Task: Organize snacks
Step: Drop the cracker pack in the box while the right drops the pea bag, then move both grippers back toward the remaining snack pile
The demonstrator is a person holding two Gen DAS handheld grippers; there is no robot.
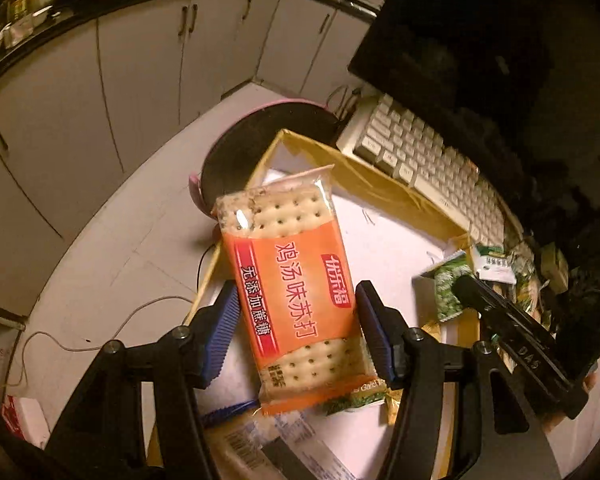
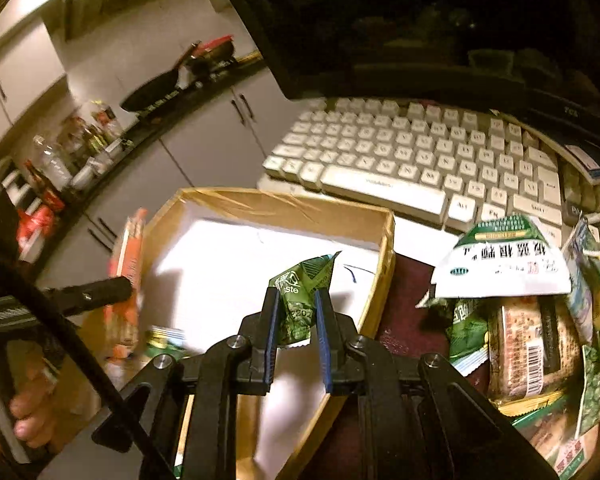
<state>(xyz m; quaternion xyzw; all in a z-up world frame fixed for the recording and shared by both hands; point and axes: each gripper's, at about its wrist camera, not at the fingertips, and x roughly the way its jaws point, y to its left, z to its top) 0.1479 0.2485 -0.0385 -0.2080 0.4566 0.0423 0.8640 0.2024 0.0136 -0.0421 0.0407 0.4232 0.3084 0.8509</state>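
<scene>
Left tongs [image 1: 296, 328] clamped across the middle of an orange soda-cracker packet [image 1: 290, 292], hung long-side-down over the cardboard box [image 1: 380, 184], likely so as to drop in flat. Right tongs [image 2: 296, 316] pinched tight on the lower end of a small green snack pouch [image 2: 304, 292], likewise poised above the box's white floor [image 2: 220, 256]. 1 green pouch [image 1: 356, 396] already lying inside, near the front. Heap of unsorted snacks [image 2: 540, 340] waiting on the tabletop just right of the box, in front of the keyboard [image 2: 420, 152].
</scene>
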